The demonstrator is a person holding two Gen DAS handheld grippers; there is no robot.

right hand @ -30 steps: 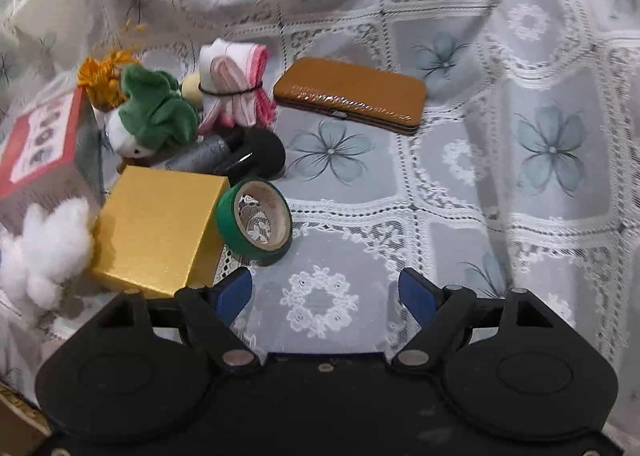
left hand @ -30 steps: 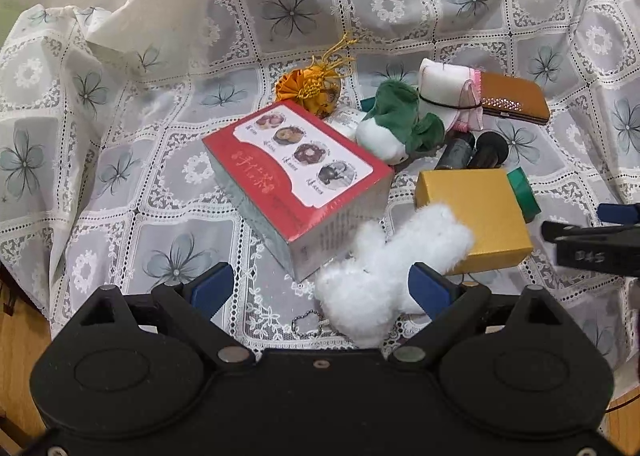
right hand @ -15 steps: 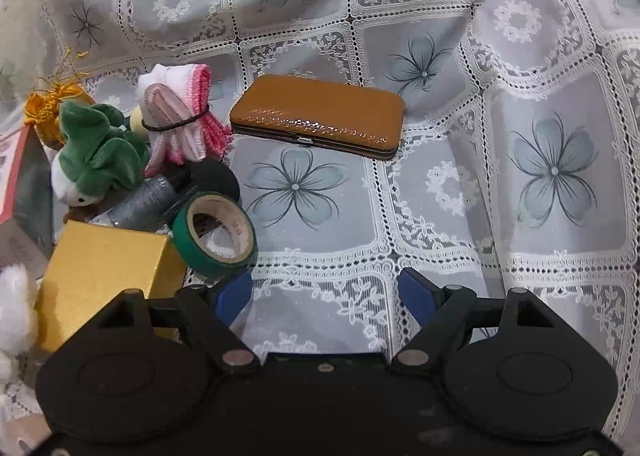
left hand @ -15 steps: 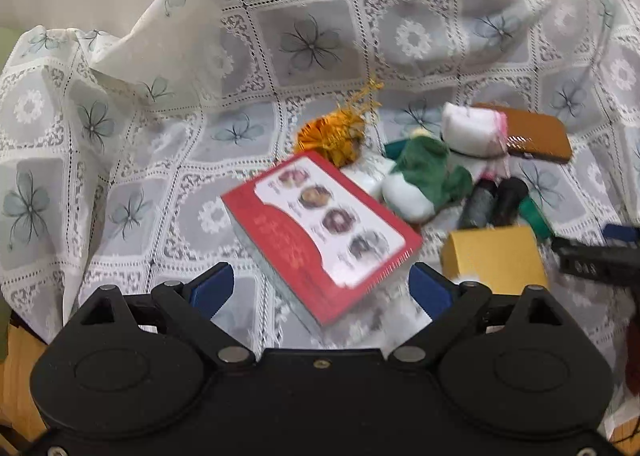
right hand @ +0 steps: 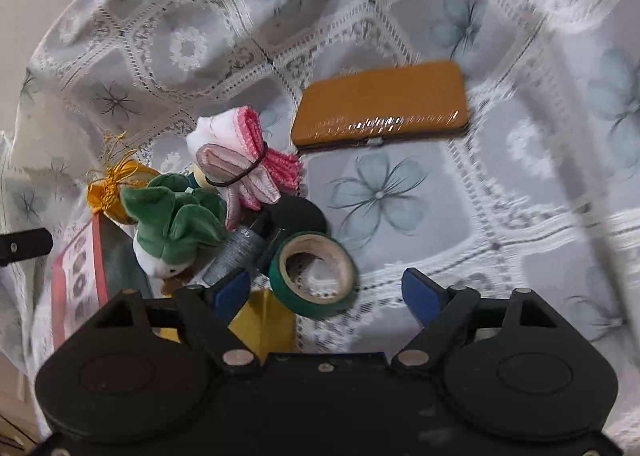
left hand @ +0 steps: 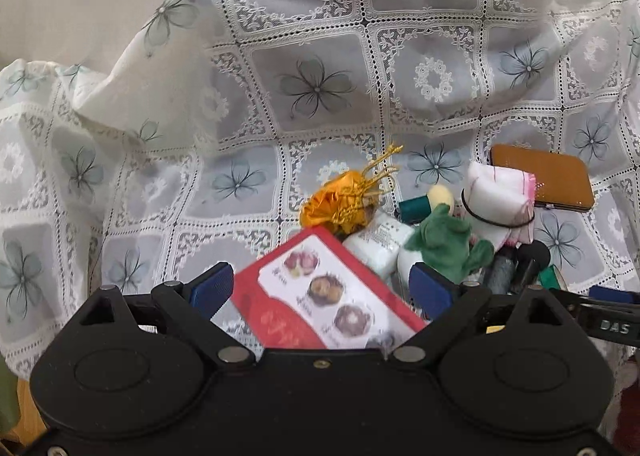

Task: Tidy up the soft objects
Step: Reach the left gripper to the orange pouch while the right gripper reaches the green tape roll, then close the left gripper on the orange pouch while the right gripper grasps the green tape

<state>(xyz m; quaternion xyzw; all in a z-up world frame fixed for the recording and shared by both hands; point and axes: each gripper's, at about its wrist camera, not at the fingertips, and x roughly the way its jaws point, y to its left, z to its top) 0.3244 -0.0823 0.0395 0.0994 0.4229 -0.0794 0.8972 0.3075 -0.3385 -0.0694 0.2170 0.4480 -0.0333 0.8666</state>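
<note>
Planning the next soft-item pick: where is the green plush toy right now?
The green plush toy sits left of centre in the right wrist view, between the gold tassel ornament and the banded pink-and-white cloth roll, up against the red box.

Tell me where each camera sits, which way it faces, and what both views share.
Left wrist: on the left gripper, angled down at the red box and lace cloth; open blue pads show.
Right wrist: on the right gripper, angled down at the green tape roll; open pads show.
Shared: green plush, brown case.
</note>
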